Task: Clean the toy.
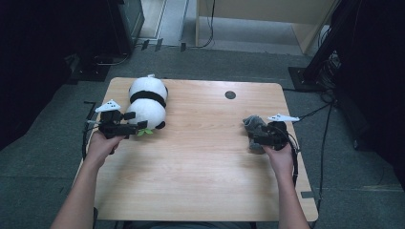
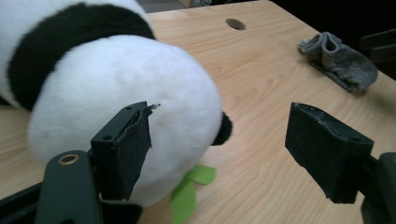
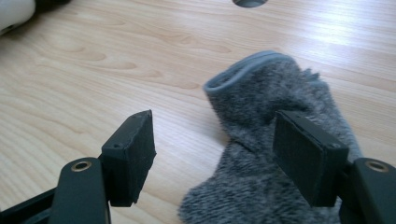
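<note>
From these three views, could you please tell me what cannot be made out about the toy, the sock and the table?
- Black-and-white plush panda: its face is turned away in the high view; in the left gripper view the top and left edges crop it.
- Fuzzy grey sock: the bottom edge and a finger cover its lower part in the right gripper view; in the high view the right gripper overlaps it.
- Light wooden table: near edge cut off.

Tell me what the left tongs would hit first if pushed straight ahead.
Probably the plush panda: it crowds one jaw of the open left tongs. Bare table lies between the jaws; depth is unclear.
</note>
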